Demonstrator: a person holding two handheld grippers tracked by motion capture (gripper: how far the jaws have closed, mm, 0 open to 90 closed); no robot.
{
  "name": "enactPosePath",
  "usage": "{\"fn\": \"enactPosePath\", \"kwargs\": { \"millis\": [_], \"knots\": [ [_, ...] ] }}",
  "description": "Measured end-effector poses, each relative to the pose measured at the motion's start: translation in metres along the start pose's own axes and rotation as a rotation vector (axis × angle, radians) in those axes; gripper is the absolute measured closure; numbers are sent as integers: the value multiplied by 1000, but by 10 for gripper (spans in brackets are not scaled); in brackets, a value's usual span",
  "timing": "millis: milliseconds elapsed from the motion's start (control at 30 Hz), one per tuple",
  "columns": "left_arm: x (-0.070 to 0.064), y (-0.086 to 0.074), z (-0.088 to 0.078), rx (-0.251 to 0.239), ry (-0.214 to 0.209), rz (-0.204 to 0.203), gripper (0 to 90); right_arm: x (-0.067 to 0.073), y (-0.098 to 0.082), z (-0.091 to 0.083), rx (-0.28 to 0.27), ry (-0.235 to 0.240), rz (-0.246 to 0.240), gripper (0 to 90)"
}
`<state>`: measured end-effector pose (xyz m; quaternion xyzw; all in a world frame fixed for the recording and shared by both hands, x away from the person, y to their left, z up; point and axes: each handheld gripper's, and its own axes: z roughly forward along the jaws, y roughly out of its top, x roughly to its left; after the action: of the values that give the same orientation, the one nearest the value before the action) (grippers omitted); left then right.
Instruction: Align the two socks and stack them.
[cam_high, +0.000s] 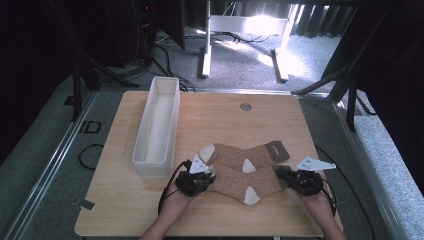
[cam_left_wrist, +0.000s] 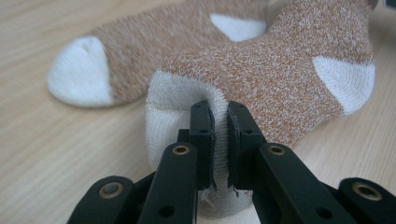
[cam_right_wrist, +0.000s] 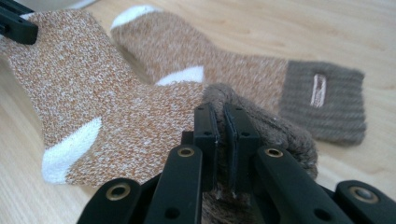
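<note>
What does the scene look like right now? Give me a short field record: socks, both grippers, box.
held sock: near sock, brown speckled, white toe and heel, gripped at both ends
left gripper: jaws shut on the white toe of the near sock
right gripper: jaws shut on the grey-brown cuff of the near sock
other sock: far sock, flat on the table, partly under the near sock
box: long white open box, to the left of the socks, looks unfilled
</note>
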<state>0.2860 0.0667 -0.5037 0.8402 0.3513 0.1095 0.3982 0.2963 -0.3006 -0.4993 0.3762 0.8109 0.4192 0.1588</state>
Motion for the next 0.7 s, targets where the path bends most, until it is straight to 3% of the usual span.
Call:
{"fn": "enactPosePath", "kwargs": {
  "millis": [367,700],
  "knots": [
    [12,25,-1,-34,30,-4,832,-15,30,-1,-42,-34,-9,843],
    [26,40,12,-33,44,-30,832,-31,50,10,-50,-49,4,842]
  ]
}}
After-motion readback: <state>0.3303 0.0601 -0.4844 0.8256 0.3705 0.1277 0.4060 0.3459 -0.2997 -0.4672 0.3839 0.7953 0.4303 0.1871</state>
